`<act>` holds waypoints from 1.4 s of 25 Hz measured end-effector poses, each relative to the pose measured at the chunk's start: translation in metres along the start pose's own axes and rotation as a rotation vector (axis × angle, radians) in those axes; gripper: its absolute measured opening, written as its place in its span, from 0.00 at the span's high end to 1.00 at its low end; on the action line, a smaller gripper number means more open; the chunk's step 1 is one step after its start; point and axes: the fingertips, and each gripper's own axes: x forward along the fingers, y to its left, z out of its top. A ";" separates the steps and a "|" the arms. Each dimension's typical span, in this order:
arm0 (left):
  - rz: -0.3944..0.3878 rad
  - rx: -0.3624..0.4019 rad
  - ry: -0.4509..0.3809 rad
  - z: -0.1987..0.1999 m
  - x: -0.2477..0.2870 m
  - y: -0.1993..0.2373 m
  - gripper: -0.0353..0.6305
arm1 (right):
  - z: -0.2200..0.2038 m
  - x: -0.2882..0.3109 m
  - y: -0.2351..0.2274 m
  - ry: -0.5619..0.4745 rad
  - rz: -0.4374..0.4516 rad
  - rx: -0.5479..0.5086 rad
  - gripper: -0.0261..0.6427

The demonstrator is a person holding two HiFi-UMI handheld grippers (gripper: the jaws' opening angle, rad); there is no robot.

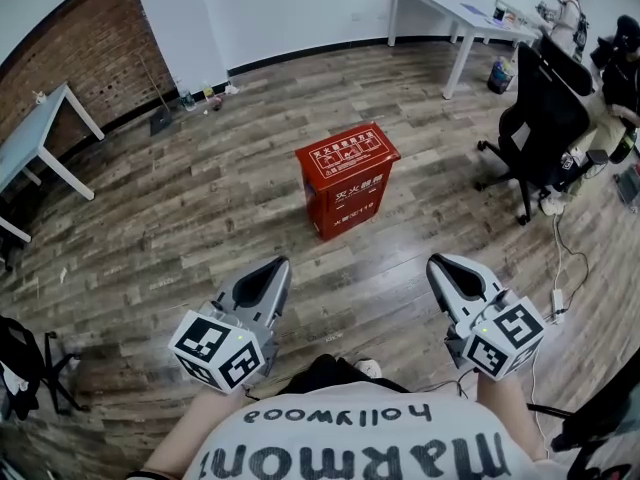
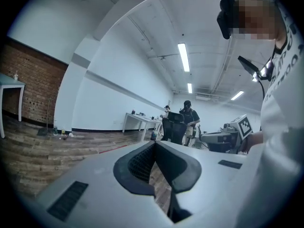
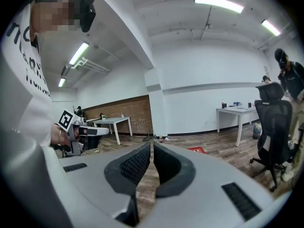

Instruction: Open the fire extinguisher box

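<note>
Closed red box point(image 1: 346, 178) stands on wooden floor point(image 1: 200, 218).

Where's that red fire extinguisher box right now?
In the head view the red box stands on the wood floor near the middle, ahead of the left gripper and right gripper, a black office chair to its right.

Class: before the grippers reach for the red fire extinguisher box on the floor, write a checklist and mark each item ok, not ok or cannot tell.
1. Red box upright, in the head view: ok.
2. Lid shut, nothing on it: ok.
3. Left gripper empty, jaws together: ok.
4. Right gripper empty, jaws together: ok.
5. Floor between grippers and box free: ok.
6. Where the lid unlatches: cannot tell.
</note>
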 end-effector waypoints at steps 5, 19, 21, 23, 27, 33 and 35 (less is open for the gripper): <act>-0.016 -0.003 0.030 -0.008 0.000 0.015 0.94 | 0.008 0.010 0.008 -0.078 0.002 0.042 0.94; 0.028 -0.017 0.038 -0.007 0.057 0.028 0.94 | -0.025 0.037 -0.066 0.160 -0.109 -0.050 0.95; 0.039 -0.015 0.038 -0.005 0.070 0.026 0.94 | -0.023 0.040 -0.086 0.164 -0.106 -0.025 0.95; 0.050 -0.008 0.039 -0.005 0.083 0.023 0.94 | -0.020 0.043 -0.108 0.159 -0.105 -0.006 0.95; 0.081 -0.019 0.041 -0.006 0.105 0.022 0.94 | -0.019 0.048 -0.142 0.183 -0.102 -0.012 0.95; 0.115 -0.031 0.050 -0.007 0.139 0.018 0.94 | -0.019 0.054 -0.183 0.208 -0.076 -0.016 0.95; 0.126 -0.032 0.050 -0.008 0.149 0.016 0.94 | -0.019 0.055 -0.195 0.210 -0.072 -0.013 0.95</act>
